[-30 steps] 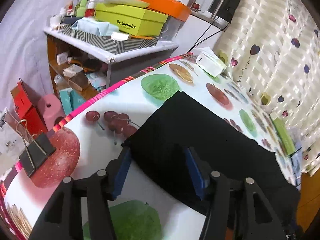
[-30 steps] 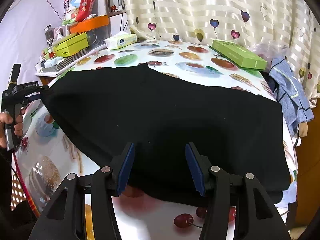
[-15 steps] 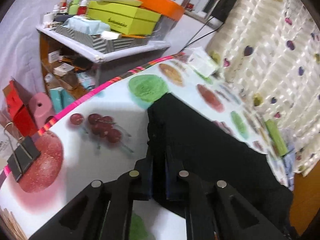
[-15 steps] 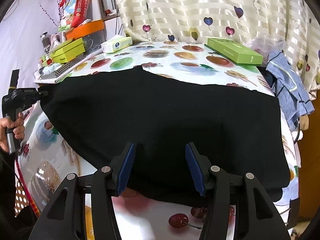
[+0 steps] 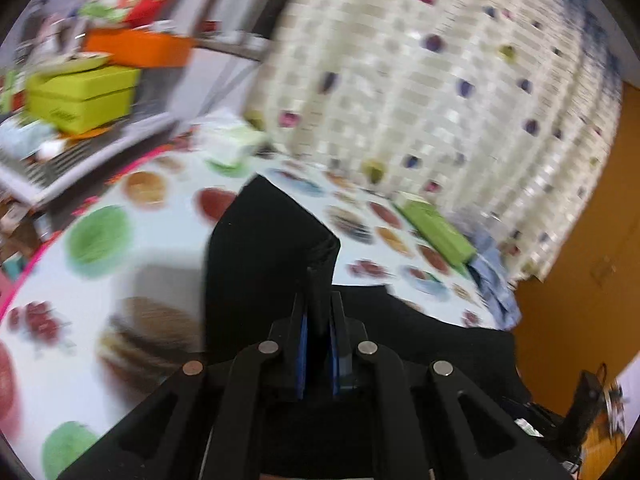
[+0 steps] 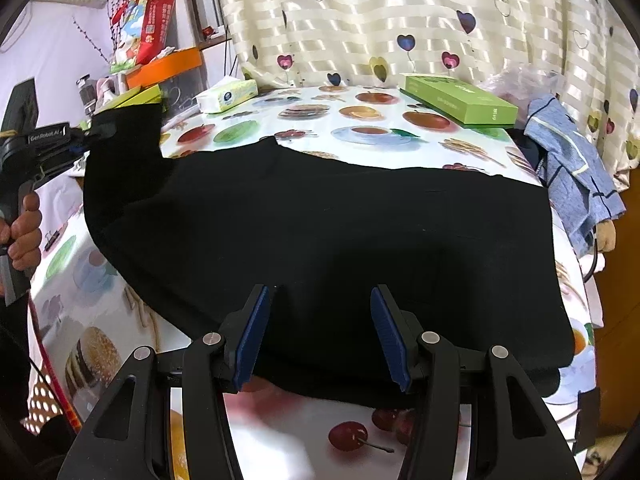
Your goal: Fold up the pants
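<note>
Pants [image 6: 320, 216] black, flat (one corner lifted)

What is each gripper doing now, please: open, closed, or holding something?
Left gripper: just closed on a corner of the black pants, lifted off the table.
Right gripper: open, holding nothing, over the pants' near edge.

Motion blur smears the shelf boxes [image 5: 84, 96] and curtain [image 5: 440, 92].
</note>
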Available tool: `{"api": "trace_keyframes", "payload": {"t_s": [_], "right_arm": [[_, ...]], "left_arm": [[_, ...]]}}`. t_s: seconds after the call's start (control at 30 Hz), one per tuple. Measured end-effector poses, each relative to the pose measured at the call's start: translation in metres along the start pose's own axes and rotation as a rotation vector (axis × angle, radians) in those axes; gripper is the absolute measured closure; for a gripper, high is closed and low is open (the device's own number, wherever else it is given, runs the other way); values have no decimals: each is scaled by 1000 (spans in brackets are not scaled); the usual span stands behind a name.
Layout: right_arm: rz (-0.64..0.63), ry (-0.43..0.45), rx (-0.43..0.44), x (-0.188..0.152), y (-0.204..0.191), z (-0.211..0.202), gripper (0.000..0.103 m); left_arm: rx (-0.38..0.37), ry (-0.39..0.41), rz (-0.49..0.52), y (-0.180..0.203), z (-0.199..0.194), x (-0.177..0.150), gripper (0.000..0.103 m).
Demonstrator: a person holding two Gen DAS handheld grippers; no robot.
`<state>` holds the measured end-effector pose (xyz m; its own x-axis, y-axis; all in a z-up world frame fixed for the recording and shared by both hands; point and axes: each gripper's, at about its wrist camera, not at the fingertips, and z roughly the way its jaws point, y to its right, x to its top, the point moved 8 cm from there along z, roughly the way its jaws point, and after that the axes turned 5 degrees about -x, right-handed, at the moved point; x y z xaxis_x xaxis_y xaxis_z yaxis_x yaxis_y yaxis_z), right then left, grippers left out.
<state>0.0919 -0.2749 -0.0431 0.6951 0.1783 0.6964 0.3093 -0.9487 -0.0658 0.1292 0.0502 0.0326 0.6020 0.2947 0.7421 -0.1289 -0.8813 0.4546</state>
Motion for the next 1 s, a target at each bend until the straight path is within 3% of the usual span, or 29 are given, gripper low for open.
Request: {"api": "trace_keyframes", "payload": {"t_s": [0.13,0.33,0.5,0.63,0.83,0.93,1.0], "right_arm": [[11,5,-2,0,5,-3,50],[36,10,8,-2,12,-6,50],[50,10,25,-2,14,-7,50],[74,5,54,0,13,-5,50],[94,1,89,8,6,-5,50],[103,-6,122,14,-3,-3,50],[116,-12,145,17,-9,1,50]], "left_arm": [[-103,-59,64,48,24,-11,93],[-196,-208,161,104,62,-61,93],[-231,-298,219,120,68,-96,93],[-240,-381,195,112,74,-112,92],[-354,-334,172,114,40,-103,85],[-295,-255,192,101,27,-84,81],[-192,-202,200,82,24,-70,79]]}}
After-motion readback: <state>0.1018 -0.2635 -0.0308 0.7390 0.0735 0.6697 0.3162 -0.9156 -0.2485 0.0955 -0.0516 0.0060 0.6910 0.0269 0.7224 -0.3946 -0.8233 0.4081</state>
